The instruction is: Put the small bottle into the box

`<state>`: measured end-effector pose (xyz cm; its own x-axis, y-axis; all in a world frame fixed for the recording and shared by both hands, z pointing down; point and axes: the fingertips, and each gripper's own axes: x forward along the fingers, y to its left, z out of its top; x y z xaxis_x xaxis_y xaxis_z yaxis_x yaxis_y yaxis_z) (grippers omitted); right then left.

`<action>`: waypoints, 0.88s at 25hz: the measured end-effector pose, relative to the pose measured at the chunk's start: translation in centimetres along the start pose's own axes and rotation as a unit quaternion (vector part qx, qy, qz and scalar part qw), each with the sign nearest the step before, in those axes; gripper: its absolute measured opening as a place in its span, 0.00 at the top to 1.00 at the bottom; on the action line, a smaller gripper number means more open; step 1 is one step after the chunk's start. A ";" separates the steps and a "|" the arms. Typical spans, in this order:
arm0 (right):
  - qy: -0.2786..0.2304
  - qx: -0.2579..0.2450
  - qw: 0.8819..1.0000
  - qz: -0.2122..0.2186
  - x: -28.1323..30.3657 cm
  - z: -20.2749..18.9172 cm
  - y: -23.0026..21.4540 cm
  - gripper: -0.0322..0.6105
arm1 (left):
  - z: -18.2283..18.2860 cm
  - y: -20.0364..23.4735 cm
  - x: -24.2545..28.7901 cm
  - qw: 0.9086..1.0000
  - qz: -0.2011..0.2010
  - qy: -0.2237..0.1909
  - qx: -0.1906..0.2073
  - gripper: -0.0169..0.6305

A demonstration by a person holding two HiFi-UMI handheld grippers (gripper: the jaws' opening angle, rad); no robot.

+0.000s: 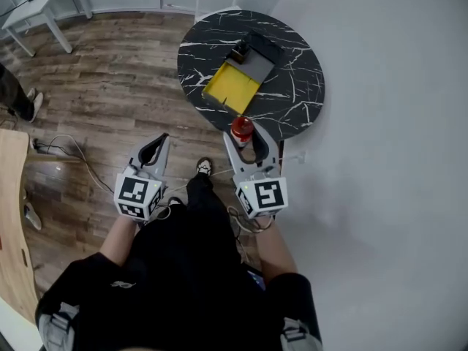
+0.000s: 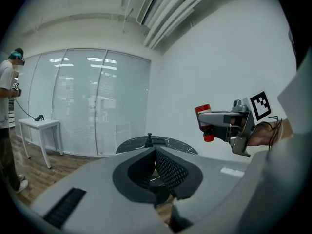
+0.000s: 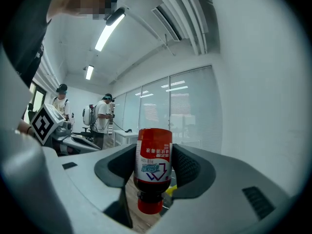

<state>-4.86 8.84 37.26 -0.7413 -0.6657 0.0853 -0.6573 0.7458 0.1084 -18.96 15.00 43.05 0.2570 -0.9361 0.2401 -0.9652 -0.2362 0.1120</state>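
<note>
Right gripper view: inverted small bottle (image 3: 154, 143), blue-on-white label (image 3: 152, 167) unreadable.

I identify this site as an office or lab-type room. Indicators:
- wood-plank floor (image 1: 110, 86)
- full-height glass partition (image 2: 97, 101) fitted with blinds
- white desk (image 1: 38, 2) near the wall
- ceiling strip light (image 3: 108, 30)
- round black marble-pattern table (image 1: 300, 86)
- loose cable (image 1: 82, 158) on the floor
- people (image 3: 103, 118) standing with equipment at the far side
</note>
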 end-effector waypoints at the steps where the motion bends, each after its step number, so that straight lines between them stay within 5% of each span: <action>1: 0.001 0.001 1.000 -0.001 0.6 -0.2 -0.7 0.62 | 0.0 0.4 0.7 1.000 0.001 0.002 0.002 0.97; 17: 0.069 0.042 0.997 0.008 9.7 -6.9 -15.7 0.62 | 2.0 2.0 20.0 0.997 -0.019 0.077 0.022 0.97; 22: 0.104 0.034 0.993 0.044 12.2 -10.1 -18.6 0.62 | 1.0 1.0 25.3 0.993 -0.046 0.109 0.027 0.97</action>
<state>-0.27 -13.41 46.24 -0.7562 -0.5840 0.2952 -0.6048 0.7960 0.0253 -13.47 -9.23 48.27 0.3433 -0.8325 0.4348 -0.9367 -0.3376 0.0930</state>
